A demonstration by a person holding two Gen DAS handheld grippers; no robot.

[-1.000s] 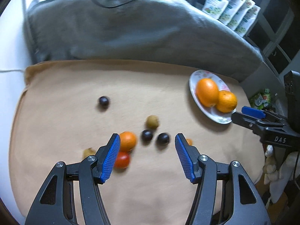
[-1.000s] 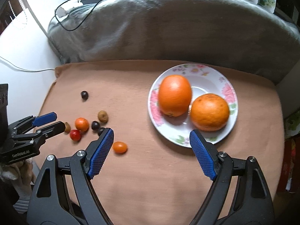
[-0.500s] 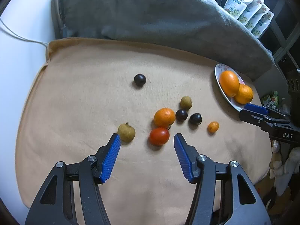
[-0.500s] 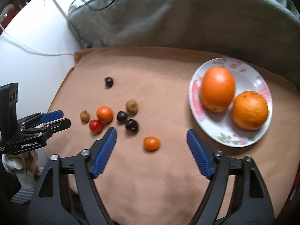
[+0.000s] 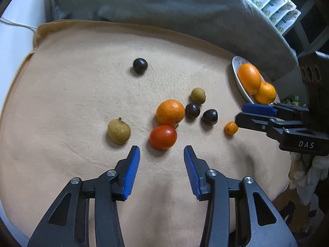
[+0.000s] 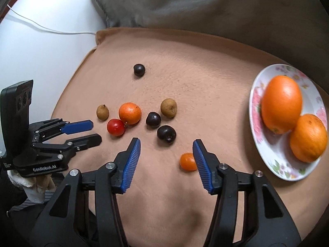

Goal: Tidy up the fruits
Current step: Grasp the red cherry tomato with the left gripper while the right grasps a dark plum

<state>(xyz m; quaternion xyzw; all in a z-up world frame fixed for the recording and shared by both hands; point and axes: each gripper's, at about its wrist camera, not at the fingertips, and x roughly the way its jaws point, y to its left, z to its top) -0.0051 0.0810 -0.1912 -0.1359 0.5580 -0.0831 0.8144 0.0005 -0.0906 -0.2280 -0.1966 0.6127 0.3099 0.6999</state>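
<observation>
Tan blanket (image 5: 72, 94) spread beside a grey cushion (image 5: 164, 6). Floral plate (image 6: 267, 154) at right carries two big oranges (image 6: 281, 104). Left tongs (image 5: 162, 154) released, red tomato (image 5: 163, 136) just ahead between the tips, mandarin (image 5: 170, 112) behind it. Right tongs (image 6: 166, 147) released, small orange kumquat (image 6: 187, 161) against the right pad. Only the left view shows stacked pouches (image 5: 269, 2).
</observation>
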